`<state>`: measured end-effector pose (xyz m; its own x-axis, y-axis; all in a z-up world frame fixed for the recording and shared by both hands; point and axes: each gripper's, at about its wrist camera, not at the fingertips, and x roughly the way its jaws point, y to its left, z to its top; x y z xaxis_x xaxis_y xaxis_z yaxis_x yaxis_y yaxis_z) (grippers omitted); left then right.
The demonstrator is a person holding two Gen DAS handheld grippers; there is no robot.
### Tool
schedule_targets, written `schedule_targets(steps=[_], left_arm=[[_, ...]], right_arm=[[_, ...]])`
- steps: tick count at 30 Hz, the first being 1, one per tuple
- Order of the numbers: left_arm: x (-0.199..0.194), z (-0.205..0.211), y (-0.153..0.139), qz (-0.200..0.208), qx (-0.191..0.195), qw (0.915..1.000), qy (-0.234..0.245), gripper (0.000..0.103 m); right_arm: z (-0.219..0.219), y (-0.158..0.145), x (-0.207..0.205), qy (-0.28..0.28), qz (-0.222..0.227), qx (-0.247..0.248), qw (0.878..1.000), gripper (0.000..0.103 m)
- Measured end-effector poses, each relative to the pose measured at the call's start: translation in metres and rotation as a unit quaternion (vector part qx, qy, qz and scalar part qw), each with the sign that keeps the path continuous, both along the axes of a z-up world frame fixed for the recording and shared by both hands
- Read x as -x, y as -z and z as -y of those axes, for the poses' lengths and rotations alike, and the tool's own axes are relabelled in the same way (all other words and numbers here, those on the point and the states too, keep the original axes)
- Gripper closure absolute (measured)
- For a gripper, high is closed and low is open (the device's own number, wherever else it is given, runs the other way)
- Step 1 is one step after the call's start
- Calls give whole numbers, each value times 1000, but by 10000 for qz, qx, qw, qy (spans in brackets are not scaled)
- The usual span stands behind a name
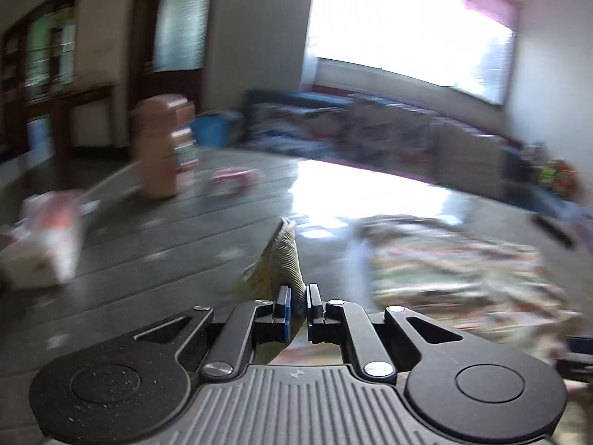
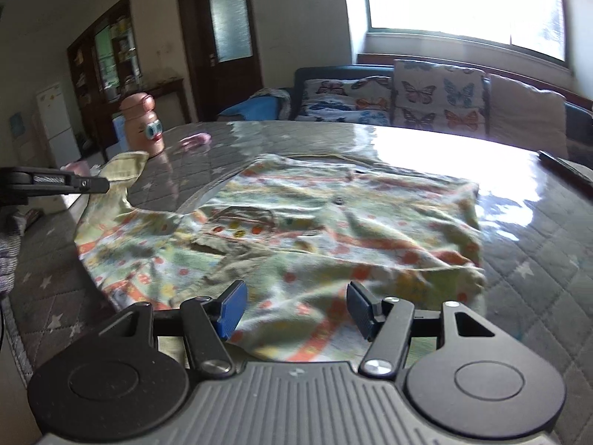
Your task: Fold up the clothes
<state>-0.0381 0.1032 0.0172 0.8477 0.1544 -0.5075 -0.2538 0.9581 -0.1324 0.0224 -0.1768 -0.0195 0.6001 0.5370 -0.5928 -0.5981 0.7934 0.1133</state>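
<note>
A light green patterned children's shirt (image 2: 315, 222) lies spread on the quilted grey table (image 2: 537, 259). My left gripper (image 1: 298, 306) is shut on the shirt's sleeve cuff (image 1: 283, 259) and holds it lifted; it shows in the right wrist view (image 2: 92, 184) at the left, pinching the cuff (image 2: 124, 167) above the table. The left wrist view is motion-blurred, with the shirt's body (image 1: 463, 270) to the right. My right gripper (image 2: 294, 307) is open and empty, hovering just over the shirt's near hem.
A pink character-shaped bottle (image 2: 142, 124) and a small pink item (image 2: 194, 141) stand at the table's far left. A dark remote-like object (image 2: 567, 170) lies at the right edge. A sofa with butterfly cushions (image 2: 437, 96) sits behind the table. A white box (image 1: 44, 244) lies left.
</note>
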Motion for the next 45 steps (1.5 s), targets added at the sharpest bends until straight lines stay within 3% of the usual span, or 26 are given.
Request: schedule_targets(steps=[5,12,16,18,20,23,29,32,38,45], left_arm=[[-18,64,-21,354,62,9930,1125,95],[-36,135,-18,403,203,9697,2402,94],[-37,160,-2,92,112,9581,2860,85],[-36,169,6,-61,52,9537,3008,67],[-30,167,10,-78,-14,9534,3016,57],[-28,152,10,-42,-123,9584,2850,54],[-31,103,23,-254,-481,9786,1983,54],[-30,80,31,-384,-578,9844,1617,54],[-27,56,39,-489,-663,9887,1249,54],[-33,55,45,-526,-798,9882,1194,54]], right_arm=[[24,0,-2,379,-1,-158,9992,43],[61,-1,-5,927,-55,-430,9948,43],[76,2,-8,1145,-185,-582,9915,43],[78,3,-9,1175,-233,-631,9908,43],[80,5,-11,1189,-312,-714,9898,44],[78,6,-13,1138,-435,-843,9890,48],[52,15,-18,829,-603,-787,9916,57],[41,20,-24,804,-671,-673,9922,64],[31,22,-27,884,-631,-453,9930,94],[30,-11,-16,923,29,-436,9948,96]])
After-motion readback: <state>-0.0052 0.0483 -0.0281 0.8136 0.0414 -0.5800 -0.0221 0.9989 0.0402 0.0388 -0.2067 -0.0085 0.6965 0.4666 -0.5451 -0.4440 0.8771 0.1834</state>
